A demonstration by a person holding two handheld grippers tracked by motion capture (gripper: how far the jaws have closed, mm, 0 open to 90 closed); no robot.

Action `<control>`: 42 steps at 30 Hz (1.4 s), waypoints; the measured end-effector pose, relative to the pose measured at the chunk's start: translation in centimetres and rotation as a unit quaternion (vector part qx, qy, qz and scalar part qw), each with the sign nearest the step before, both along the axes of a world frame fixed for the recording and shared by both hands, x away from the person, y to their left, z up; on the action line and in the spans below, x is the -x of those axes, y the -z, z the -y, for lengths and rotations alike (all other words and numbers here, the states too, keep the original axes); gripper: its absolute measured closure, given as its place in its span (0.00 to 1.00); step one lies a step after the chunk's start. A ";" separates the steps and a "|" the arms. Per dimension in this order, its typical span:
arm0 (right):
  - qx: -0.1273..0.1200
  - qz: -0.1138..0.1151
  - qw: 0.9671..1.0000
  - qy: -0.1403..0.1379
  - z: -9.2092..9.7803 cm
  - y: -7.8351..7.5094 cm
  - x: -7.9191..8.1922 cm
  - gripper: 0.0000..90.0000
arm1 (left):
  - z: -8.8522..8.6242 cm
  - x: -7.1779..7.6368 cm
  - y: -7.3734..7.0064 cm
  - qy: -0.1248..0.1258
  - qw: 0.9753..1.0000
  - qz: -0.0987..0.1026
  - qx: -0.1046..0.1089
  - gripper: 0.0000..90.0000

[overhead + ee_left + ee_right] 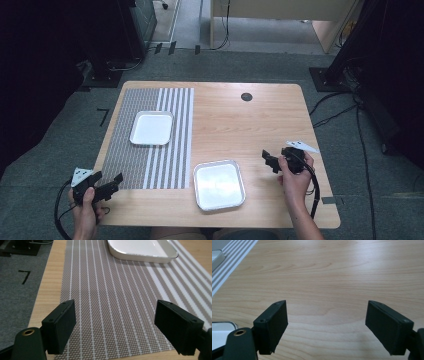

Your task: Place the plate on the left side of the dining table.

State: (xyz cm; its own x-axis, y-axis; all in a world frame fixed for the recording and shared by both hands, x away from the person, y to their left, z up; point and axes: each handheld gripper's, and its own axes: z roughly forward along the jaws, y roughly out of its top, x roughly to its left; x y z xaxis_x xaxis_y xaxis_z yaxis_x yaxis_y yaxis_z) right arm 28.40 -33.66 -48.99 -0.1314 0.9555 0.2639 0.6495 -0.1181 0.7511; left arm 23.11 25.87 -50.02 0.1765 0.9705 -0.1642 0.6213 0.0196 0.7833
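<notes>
Square trays (219, 184), flat; claws (270, 161) empty

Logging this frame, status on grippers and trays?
Left gripper open, empty, over mat. Right gripper open, empty, over bare table. White tray on mat, steel tray beside it. Nothing between.

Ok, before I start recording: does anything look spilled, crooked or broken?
Nothing stands out. Both trays, one on the striped mat and one on bare wood, look empty and intact, and both grippers are open, holding nothing.
</notes>
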 end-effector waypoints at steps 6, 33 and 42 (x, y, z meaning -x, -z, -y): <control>0.002 -0.007 1.000 0.015 1.7 0.4 1.1 0.20 | 0.0 -0.2 0.9 -0.003 1.000 -0.014 -0.025 0.18; 0.045 -0.030 0.996 0.064 7.9 2.7 7.8 0.21 | 1.3 -0.3 1.7 0.010 0.995 -0.030 -0.089 0.15; 0.058 -0.030 0.995 0.075 9.1 3.1 9.7 0.21 | 1.4 -0.4 1.8 0.010 0.995 -0.029 -0.091 0.15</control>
State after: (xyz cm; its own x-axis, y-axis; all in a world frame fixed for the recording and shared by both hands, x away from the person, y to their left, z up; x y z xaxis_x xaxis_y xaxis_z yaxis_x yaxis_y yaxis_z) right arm 18.67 -42.76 -52.04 0.0268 0.9877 0.1540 0.6756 -0.1314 0.7255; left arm 23.47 24.44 -51.80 0.1913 0.9815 0.0027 0.6651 -0.1317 0.7351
